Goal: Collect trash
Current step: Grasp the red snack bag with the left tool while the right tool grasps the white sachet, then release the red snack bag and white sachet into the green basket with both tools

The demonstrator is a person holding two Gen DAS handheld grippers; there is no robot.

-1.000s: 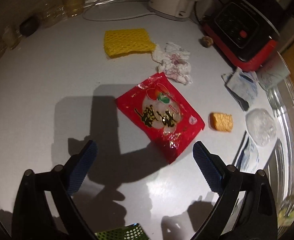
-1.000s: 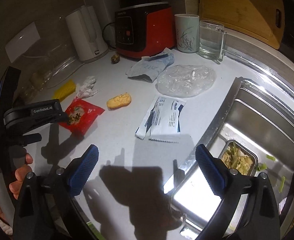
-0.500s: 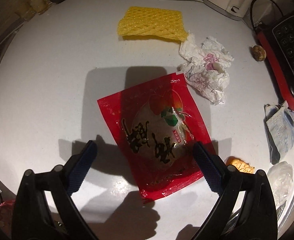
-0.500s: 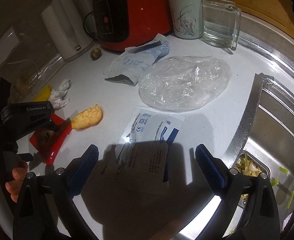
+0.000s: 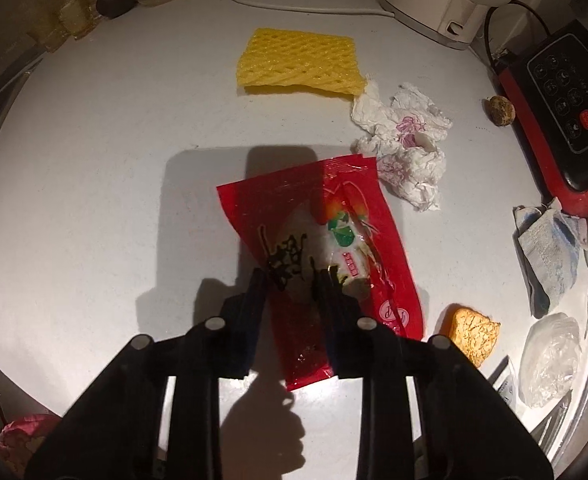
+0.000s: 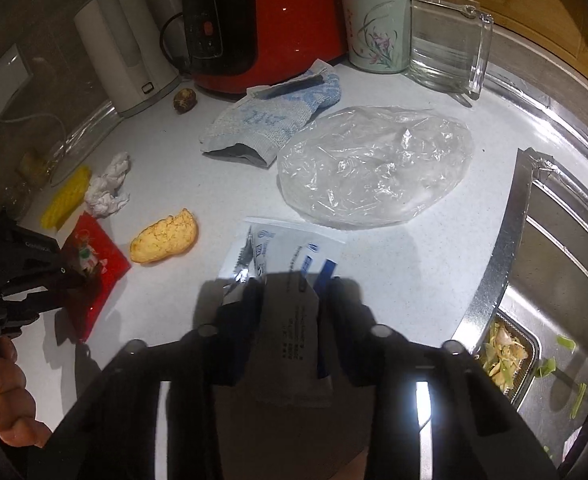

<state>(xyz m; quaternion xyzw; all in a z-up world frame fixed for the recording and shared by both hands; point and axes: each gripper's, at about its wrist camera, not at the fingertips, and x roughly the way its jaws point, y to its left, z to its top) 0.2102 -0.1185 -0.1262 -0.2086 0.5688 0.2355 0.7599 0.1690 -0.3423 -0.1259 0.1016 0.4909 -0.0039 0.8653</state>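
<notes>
My left gripper (image 5: 291, 280) is shut on the near end of a red snack wrapper (image 5: 322, 236) that lies on the white counter; it also shows in the right wrist view (image 6: 93, 264). My right gripper (image 6: 291, 292) is shut on a white and blue packet (image 6: 289, 272) on the counter. Other trash lies around: a yellow foam net (image 5: 298, 62), a crumpled tissue (image 5: 406, 148), an orange crumbly piece (image 6: 163, 236), a clear plastic bag (image 6: 374, 164) and a blue-grey pouch (image 6: 273, 120).
A white kettle (image 6: 121, 48), a red and black cooker (image 6: 261, 20), a flowered cup (image 6: 378, 24) and a glass mug (image 6: 450, 40) stand at the back. A small brown nut (image 5: 501, 109) lies by the cooker. The steel sink (image 6: 554, 280) with food scraps is at the right.
Both grippers have gone down and closed: the left on the red wrapper, the right on the white and blue packet. Both were open half a second ago.
</notes>
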